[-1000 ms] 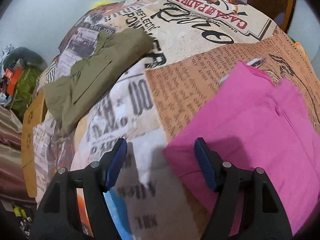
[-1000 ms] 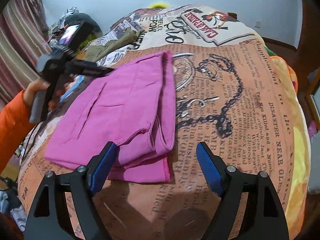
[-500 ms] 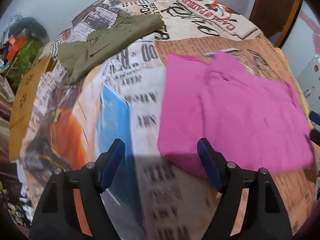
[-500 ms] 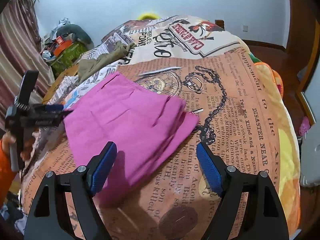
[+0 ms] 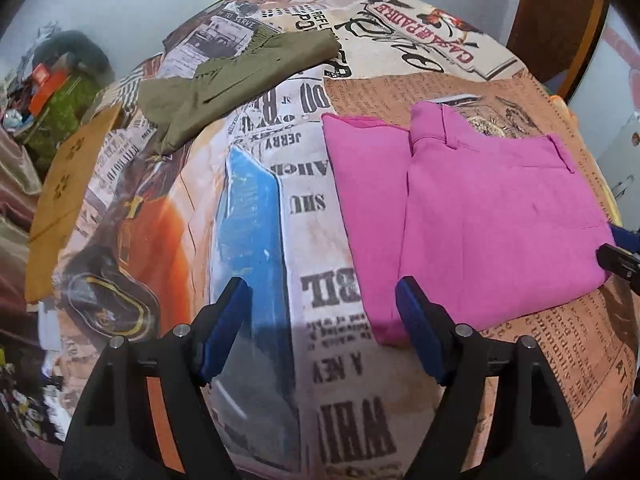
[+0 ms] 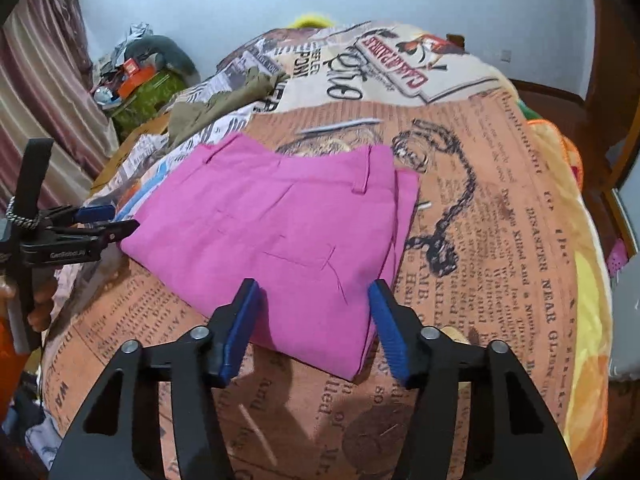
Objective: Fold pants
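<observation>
The pink pants (image 6: 280,232) lie folded into a flat rectangle on the newspaper-print bedspread (image 6: 500,240). My right gripper (image 6: 314,328) hovers at their near edge, its jaws closing with the near corner of the cloth between them, the pads clear of it. From the left wrist view the same pink pants (image 5: 480,216) sit to the right. My left gripper (image 5: 322,330) stands open over bare bedspread (image 5: 320,184) beside their left edge, holding nothing. It appears in the right wrist view as the left gripper (image 6: 116,220), tips just short of the fold. The right gripper (image 5: 618,250) peeks in at that view's right edge.
Folded olive pants (image 5: 240,76) lie at the far left of the bed. A cardboard box (image 5: 68,184) and clutter (image 6: 132,76) stand beside the bed on the left, with a curtain (image 6: 44,92) behind. A wooden door (image 5: 556,20) is at the far right. An orange sleeve (image 6: 10,360) holds the left gripper.
The pink pants went from a looser, longer shape to a compact rectangle. My left gripper drew away to their left edge. The right gripper's jaws narrowed over the near corner.
</observation>
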Motion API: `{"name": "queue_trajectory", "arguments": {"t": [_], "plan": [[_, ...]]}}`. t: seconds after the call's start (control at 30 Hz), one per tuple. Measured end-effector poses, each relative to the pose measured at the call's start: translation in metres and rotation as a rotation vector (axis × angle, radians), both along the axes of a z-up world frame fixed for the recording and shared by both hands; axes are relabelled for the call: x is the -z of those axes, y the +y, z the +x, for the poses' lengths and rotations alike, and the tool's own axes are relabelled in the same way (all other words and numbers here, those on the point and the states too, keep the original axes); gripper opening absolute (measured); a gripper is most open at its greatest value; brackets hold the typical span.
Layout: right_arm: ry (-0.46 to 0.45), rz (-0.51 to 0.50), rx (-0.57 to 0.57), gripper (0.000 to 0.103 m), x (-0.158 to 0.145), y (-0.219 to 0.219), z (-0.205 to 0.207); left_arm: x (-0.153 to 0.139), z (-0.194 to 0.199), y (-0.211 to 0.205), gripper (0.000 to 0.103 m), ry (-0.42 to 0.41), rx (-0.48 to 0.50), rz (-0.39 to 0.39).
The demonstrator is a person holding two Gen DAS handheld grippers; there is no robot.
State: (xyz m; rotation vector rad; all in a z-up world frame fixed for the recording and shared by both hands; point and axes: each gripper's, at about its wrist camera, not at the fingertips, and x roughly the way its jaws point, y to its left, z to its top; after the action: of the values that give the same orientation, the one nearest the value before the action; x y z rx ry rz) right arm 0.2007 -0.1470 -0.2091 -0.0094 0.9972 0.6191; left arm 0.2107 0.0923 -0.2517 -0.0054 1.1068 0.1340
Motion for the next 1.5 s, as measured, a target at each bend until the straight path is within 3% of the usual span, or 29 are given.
{"name": "queue_trajectory", "arguments": {"t": [0.4, 0.53, 0.67, 0.8, 1.1, 1.4, 1.5], "plan": [[-0.029, -0.042, 0.014, 0.05, 0.0, -0.014, -0.008, -0.004, -0.017, 0.006, 0.077, -0.004, -0.027, -0.014], [-0.027, -0.037, 0.058, 0.05, -0.002, -0.026, -0.007, -0.019, -0.017, 0.01, 0.076, -0.013, -0.018, -0.07], [-0.067, -0.023, 0.081, 0.051, -0.012, -0.03, -0.001, -0.04, -0.005, 0.002, 0.076, -0.068, 0.02, -0.02], [-0.11, 0.005, 0.078, 0.051, -0.023, -0.025, 0.016, -0.048, 0.019, -0.009, 0.076, -0.094, 0.051, -0.024], [-0.137, -0.007, 0.042, 0.05, -0.02, -0.007, 0.057, -0.029, 0.077, -0.051, 0.072, -0.074, 0.157, -0.041], [-0.036, 0.032, 0.045, 0.05, 0.005, -0.009, 0.084, -0.003, 0.108, -0.058, 0.061, -0.023, 0.163, -0.073], [-0.016, 0.045, 0.021, 0.043, 0.009, -0.006, 0.085, 0.004, 0.111, -0.056, 0.058, -0.004, 0.157, -0.102]]}}
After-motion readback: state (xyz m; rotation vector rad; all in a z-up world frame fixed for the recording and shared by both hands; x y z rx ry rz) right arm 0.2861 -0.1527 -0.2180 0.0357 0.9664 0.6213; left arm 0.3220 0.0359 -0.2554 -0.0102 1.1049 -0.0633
